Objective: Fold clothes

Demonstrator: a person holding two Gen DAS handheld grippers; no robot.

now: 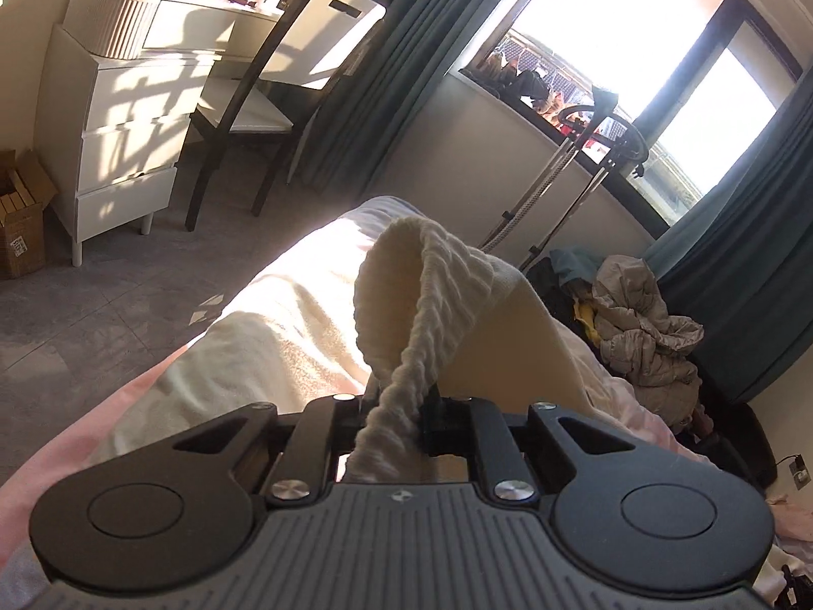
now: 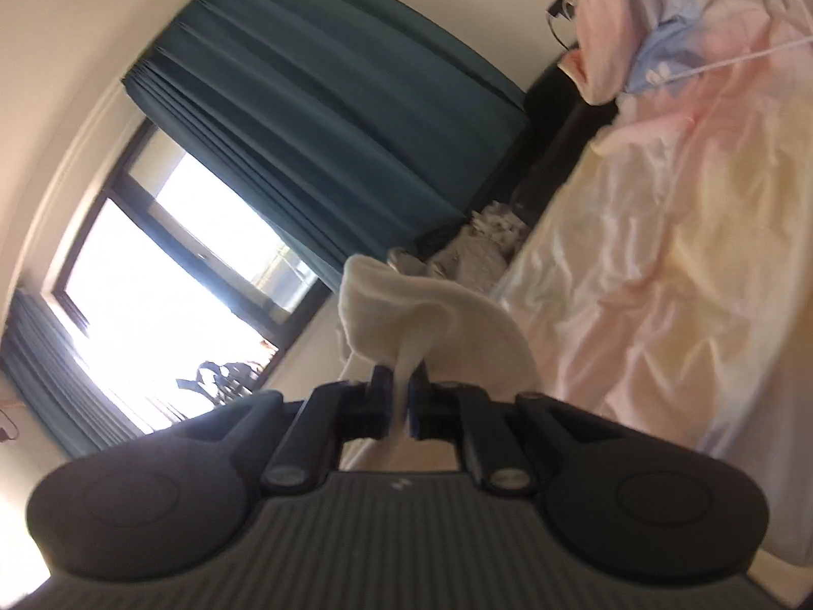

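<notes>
No writing is legible. One cream knitted garment (image 1: pixel 427 274) hangs above the bed (image 2: pixel 660 254), clenched in the jaws of both left gripper (image 1: pixel 399 401) and right gripper (image 2: pixel 399 391).

Hiding the fingertips of the left gripper (image 1: pixel 401 406) under a cream knitted garment (image 1: pixel 427 284), with the far end of that garment dropping out of sight behind its own fold. Blurring across the whole right wrist view, smearing the bedsheet (image 2: pixel 660 264) and the pale heap (image 2: pixel 482 239) by the curtain (image 2: pixel 325 117) past telling, and burying the right gripper (image 2: pixel 399 396) pads in cloth. Cutting off the cardboard box (image 1: pixel 20 223) at the left edge, and leaving the clutter on the dresser (image 1: pixel 117 101) too small to name.
</notes>
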